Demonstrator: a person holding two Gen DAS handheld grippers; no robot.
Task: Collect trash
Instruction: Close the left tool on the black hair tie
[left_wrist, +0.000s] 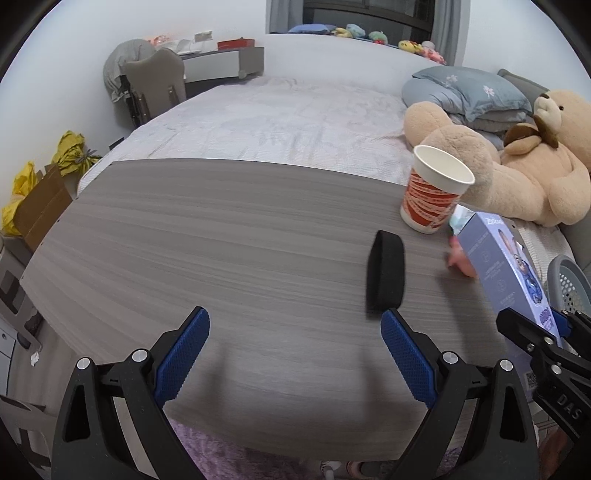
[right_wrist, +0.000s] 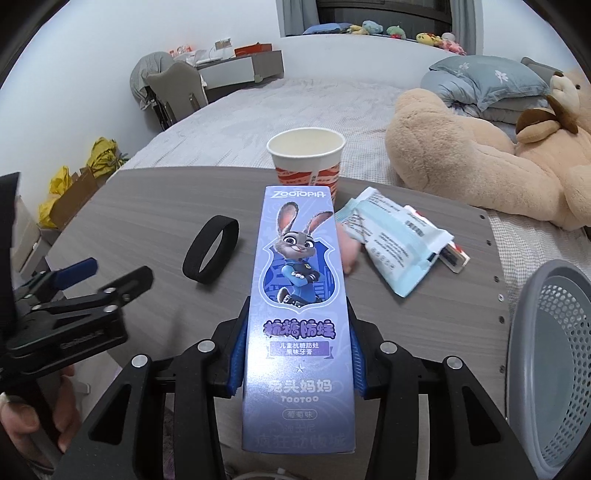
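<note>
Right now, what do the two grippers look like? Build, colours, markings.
Both match: the left gripper and right gripper have black angular plastic frames with triangular cut-outs, silver round bolt heads, and blue textured pads lining each finger. Raised lettering marks the frame; unreadable in full. No cables or sleeves visible.

Small pink thing (right_wrist: 349, 254) mostly hidden behind toothpaste box (right_wrist: 299, 295), unidentifiable.

Purple toothpaste box (right_wrist: 297, 295) clamped between right gripper (right_wrist: 295, 354) fingers (right_wrist: 236, 354) above table (right_wrist: 147, 229)

Purple toothpaste box (right_wrist: 297, 314) lengthwise, raised above table (right_wrist: 147, 221), paper cup (right_wrist: 306, 158) upright behind
</note>
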